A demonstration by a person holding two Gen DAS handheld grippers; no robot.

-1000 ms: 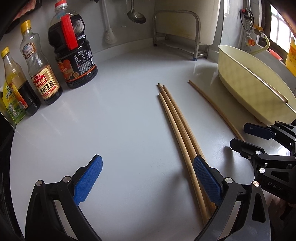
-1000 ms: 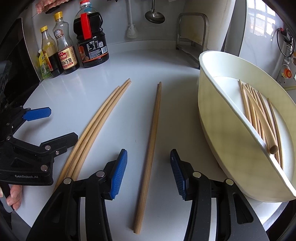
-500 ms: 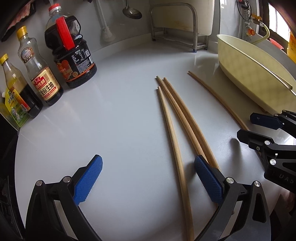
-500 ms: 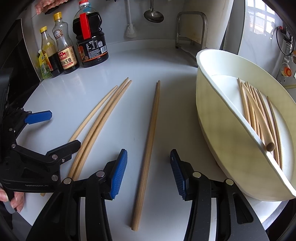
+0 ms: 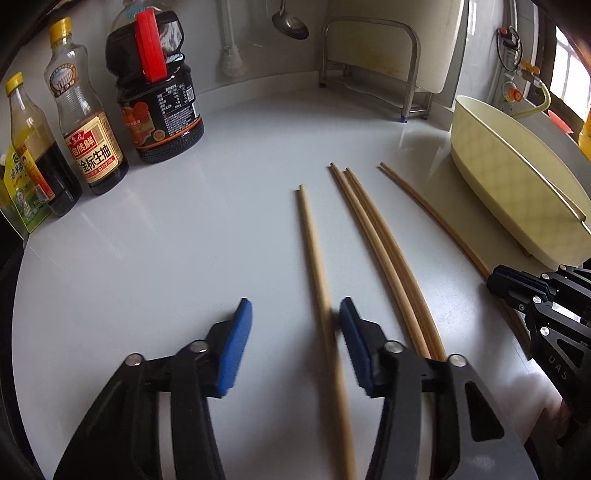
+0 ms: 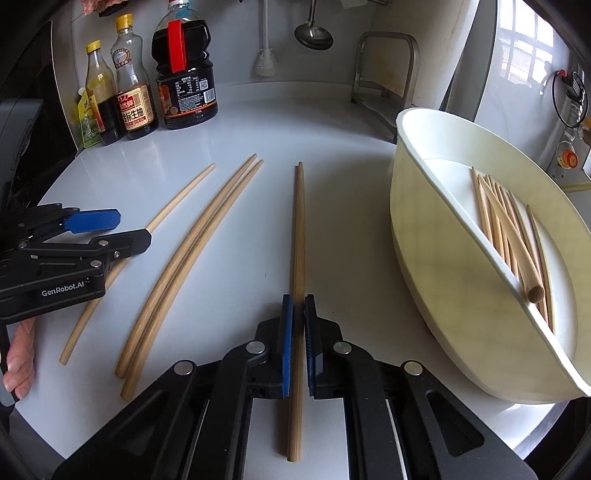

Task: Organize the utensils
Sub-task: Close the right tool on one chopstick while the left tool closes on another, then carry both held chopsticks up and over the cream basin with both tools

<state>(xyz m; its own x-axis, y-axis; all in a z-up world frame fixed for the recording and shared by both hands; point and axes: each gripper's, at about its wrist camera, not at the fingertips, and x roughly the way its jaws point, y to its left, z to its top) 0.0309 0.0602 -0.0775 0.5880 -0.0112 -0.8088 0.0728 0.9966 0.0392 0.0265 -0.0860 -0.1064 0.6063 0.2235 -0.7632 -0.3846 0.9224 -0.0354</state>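
Several wooden chopsticks lie on the white counter. My right gripper (image 6: 298,332) is shut on a pair of chopsticks (image 6: 298,229) lying close together near their thick end. My left gripper (image 5: 291,332) is partly closed, open around a single chopstick (image 5: 314,251) that rests against its right pad (image 5: 351,332). Two more chopsticks (image 5: 384,243) lie side by side just right of it. The cream bin (image 6: 436,236) at the right holds several chopsticks (image 6: 506,229). In the left wrist view the right gripper (image 5: 543,295) shows at the right edge.
Sauce bottles (image 5: 88,122) and a large dark soy jug (image 5: 159,96) stand at the back left. A metal rack (image 5: 373,70) with a cutting board stands at the back. A ladle (image 6: 313,33) hangs on the wall.
My right gripper closed on the pair of chopsticks before it. My left gripper narrowed around the single chopstick, which now lies apart from the other two.
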